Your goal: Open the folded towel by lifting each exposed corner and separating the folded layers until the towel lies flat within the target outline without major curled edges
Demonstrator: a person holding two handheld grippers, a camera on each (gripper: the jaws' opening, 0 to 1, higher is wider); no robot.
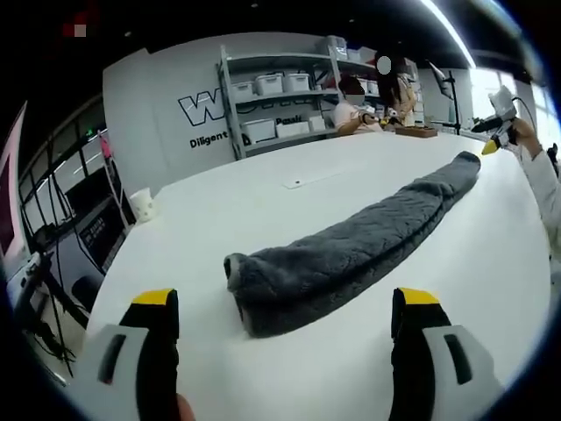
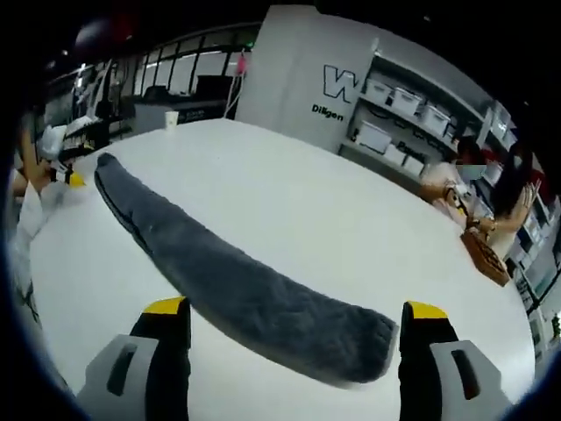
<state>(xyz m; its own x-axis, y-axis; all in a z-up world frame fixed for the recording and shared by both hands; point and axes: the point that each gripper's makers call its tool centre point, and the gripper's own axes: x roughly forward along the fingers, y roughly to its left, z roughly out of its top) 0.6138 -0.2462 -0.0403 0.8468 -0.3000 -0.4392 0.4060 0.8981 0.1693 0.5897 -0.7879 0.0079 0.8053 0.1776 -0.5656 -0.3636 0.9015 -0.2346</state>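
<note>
towel point(image 1: 351, 250) looks thick, soft, floppy; both grippers point(image 1: 289, 307) point(image 2: 294, 320) gaping, holding nothing; i'd pinch the end corners on the table point(image 1: 263, 202).

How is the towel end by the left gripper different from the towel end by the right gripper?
The towel end by the left gripper looks thick and rolled, with a curled lip; the end by the right gripper looks flatter and more squared off. The left end lies between that gripper's open jaws, nearer the left jaw; the right end sits closer to its right jaw. Both are dark grey, fuzzy, resting on the white table, and neither is gripped.
</note>
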